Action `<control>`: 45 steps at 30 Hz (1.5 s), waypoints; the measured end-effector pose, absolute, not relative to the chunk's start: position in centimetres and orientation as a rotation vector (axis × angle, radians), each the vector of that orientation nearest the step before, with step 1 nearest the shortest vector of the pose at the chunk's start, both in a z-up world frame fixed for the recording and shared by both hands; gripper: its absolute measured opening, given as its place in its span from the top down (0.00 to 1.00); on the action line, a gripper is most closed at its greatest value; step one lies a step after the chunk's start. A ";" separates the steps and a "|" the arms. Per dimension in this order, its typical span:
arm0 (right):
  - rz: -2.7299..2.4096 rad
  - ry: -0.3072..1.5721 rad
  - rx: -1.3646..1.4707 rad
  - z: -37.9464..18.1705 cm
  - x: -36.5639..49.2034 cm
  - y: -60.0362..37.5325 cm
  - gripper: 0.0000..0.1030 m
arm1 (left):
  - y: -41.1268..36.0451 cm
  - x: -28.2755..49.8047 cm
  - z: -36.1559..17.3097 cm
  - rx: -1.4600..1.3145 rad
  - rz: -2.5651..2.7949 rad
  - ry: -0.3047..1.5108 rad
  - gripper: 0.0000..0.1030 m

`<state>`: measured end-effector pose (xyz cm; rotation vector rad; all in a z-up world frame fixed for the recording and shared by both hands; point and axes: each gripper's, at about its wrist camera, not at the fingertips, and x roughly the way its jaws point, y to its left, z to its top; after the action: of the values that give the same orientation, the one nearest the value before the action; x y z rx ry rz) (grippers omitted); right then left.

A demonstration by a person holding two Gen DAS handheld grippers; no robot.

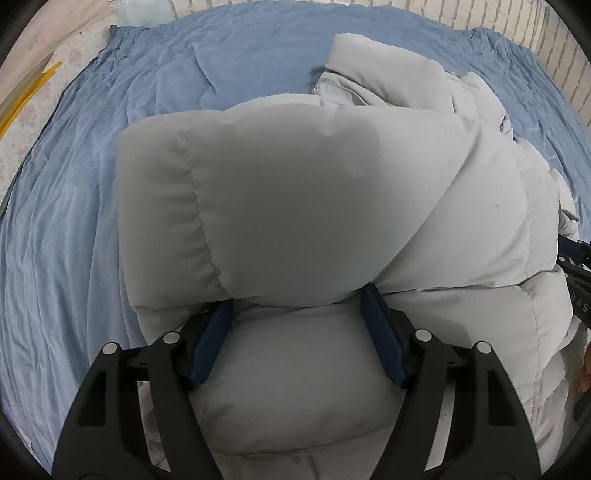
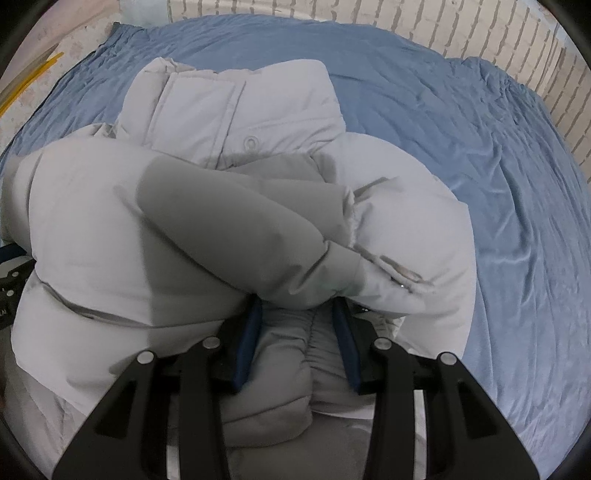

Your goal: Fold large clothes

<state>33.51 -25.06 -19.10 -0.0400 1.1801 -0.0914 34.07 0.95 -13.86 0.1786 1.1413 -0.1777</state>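
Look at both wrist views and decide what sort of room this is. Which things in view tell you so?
Most likely a bedroom at home. A rumpled blue bedsheet covers a wide, soft bed, a white brick wall runs behind it, and a pale grey puffer jacket lies on top, being folded.

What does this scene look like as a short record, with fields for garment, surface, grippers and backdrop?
garment: pale grey puffer jacket, bundled, partly folded
surface: blue sheet
left gripper: shut on a thick fold of jacket
right gripper: shut on a bunched part of jacket
backdrop: white brick wall
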 end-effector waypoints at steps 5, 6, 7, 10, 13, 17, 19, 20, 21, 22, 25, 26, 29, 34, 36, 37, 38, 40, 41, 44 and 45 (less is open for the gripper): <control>-0.098 1.184 -0.036 -19.4 33.9 -25.1 0.61 | 0.7 34.4 -14.3 0.193 -0.174 1.157 0.31; -0.099 1.185 -0.031 -19.5 34.0 -25.2 0.61 | 0.7 34.6 -14.4 0.195 -0.170 1.163 0.31; -0.100 1.188 -0.029 -19.6 34.1 -25.2 0.61 | 0.6 34.8 -14.5 0.198 -0.165 1.168 0.30; -0.100 1.218 -0.017 -19.6 34.7 -25.4 0.61 | 0.1 36.4 -14.7 0.210 -0.149 1.189 0.30; -0.070 1.220 0.015 -18.9 34.4 -26.0 0.61 | 0.5 36.3 -14.1 0.197 -0.162 1.200 0.31; -0.037 1.120 0.088 -15.4 30.9 -27.3 0.58 | 1.4 34.2 -11.6 0.154 -0.177 1.156 0.33; -0.039 1.068 0.123 -13.8 28.7 -27.8 0.57 | 1.8 32.7 -10.4 0.137 -0.184 1.126 0.34; -0.041 1.053 0.130 -13.4 27.9 -27.9 0.57 | 2.0 32.4 -10.2 0.133 -0.190 1.118 0.34; -0.040 1.044 0.132 -13.1 27.1 -27.7 0.57 | 2.1 31.6 -9.8 0.132 -0.202 1.105 0.34; -0.034 1.041 0.129 -13.1 26.5 -27.6 0.57 | 2.4 30.9 -9.8 0.138 -0.206 1.102 0.34; -0.023 1.052 0.086 -13.9 25.5 -26.4 0.58 | 1.5 30.2 -10.9 0.210 -0.193 1.127 0.34; -0.028 1.067 0.071 -14.7 25.6 -26.0 0.58 | 1.2 30.5 -11.5 0.224 -0.192 1.139 0.33; -0.033 1.109 0.063 -16.7 26.2 -25.4 0.58 | 0.5 31.2 -12.6 0.230 -0.183 1.169 0.31; -0.061 1.152 -0.015 -18.9 27.2 -24.3 0.58 | 0.1 32.4 -13.7 0.258 -0.176 1.194 0.29; -0.072 1.165 -0.007 -19.5 28.0 -24.3 0.57 | -0.3 35.4 -13.9 0.253 -0.178 1.210 0.28; -0.073 1.172 0.001 -19.6 28.3 -24.3 0.57 | -0.4 35.7 -14.0 0.252 -0.177 1.215 0.28; -0.073 1.177 0.006 -19.7 28.6 -24.3 0.57 | -0.2 35.9 -14.1 0.253 -0.174 1.221 0.28; -0.072 1.191 0.003 -19.8 29.0 -24.3 0.57 | -1.0 36.1 -14.0 0.270 -0.165 1.230 0.28; -0.072 1.201 0.001 -19.7 29.1 -24.3 0.57 | -1.1 36.3 -14.0 0.271 -0.161 1.236 0.28; -0.050 1.217 0.017 -18.9 28.9 -24.6 0.58 | -0.6 36.1 -12.9 0.241 -0.166 1.230 0.30; -0.035 1.219 0.030 -18.4 28.6 -24.8 0.59 | -0.2 35.7 -12.2 0.233 -0.166 1.219 0.33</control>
<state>28.60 -24.81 -18.38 0.0298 1.2190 -0.0349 35.69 -0.23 -12.24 0.2329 1.2185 -0.1661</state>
